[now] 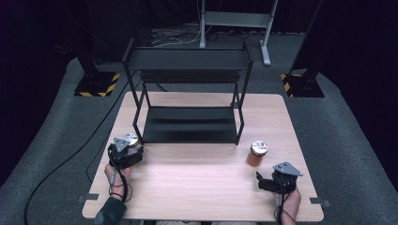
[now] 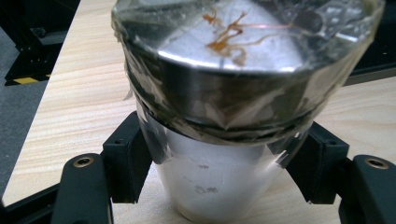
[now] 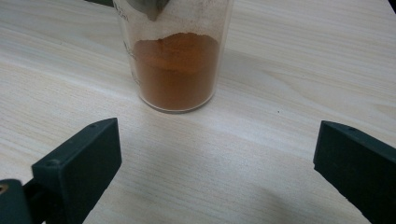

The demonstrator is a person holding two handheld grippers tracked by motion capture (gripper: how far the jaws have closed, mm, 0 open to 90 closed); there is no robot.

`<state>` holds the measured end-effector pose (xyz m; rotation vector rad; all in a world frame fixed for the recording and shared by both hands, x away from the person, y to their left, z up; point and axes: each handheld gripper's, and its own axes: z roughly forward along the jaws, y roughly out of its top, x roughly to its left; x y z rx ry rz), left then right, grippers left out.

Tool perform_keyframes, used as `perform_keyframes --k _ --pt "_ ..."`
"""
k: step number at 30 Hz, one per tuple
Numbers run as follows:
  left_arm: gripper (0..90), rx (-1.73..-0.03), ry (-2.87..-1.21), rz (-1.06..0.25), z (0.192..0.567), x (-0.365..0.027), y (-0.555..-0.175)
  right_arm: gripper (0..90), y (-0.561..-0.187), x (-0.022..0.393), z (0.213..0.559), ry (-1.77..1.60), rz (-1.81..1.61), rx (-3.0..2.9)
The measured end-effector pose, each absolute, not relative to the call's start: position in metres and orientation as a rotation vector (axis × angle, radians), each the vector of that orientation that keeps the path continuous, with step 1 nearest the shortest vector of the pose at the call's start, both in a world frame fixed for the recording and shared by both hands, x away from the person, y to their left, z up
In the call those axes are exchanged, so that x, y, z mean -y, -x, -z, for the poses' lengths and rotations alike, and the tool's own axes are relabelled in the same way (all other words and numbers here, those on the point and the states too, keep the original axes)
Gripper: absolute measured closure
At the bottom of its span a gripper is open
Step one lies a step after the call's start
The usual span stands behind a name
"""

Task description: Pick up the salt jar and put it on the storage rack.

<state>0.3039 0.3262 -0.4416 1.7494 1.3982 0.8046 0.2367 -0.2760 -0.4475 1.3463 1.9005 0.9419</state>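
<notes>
A clear jar with white contents and a film-wrapped silver lid (image 2: pixel 219 182) stands upright on the wooden table (image 1: pixel 202 187), near the left front foot of the rack (image 1: pixel 131 139). My left gripper (image 2: pixel 219 163) is shut on it, its black pads (image 2: pixel 128 158) pressing both sides of the jar's body below the lid; in the high view this gripper (image 1: pixel 133 146) sits at the table's left. A second jar, part full of orange-brown powder (image 3: pixel 175 70), stands at the right (image 1: pixel 256 153). My right gripper (image 3: pixel 215 158) is open and points at it from a short way back (image 1: pixel 262 179), touching nothing.
A black two-level metal rack (image 1: pixel 190 124) stands at the back middle of the table, both levels bare. Bare wood lies between the two hands. Beyond the table are grey carpet, cables and stand feet with yellow-black stripes (image 1: pixel 96 86).
</notes>
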Motion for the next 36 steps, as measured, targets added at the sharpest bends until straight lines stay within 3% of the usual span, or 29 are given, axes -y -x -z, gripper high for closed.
perform_keyframes --k 36 --pt "30.5 -1.309 -1.829 -0.733 0.405 -0.328 -0.296 0.0 -0.238 0.275 0.447 -1.344 -0.933 -1.908"
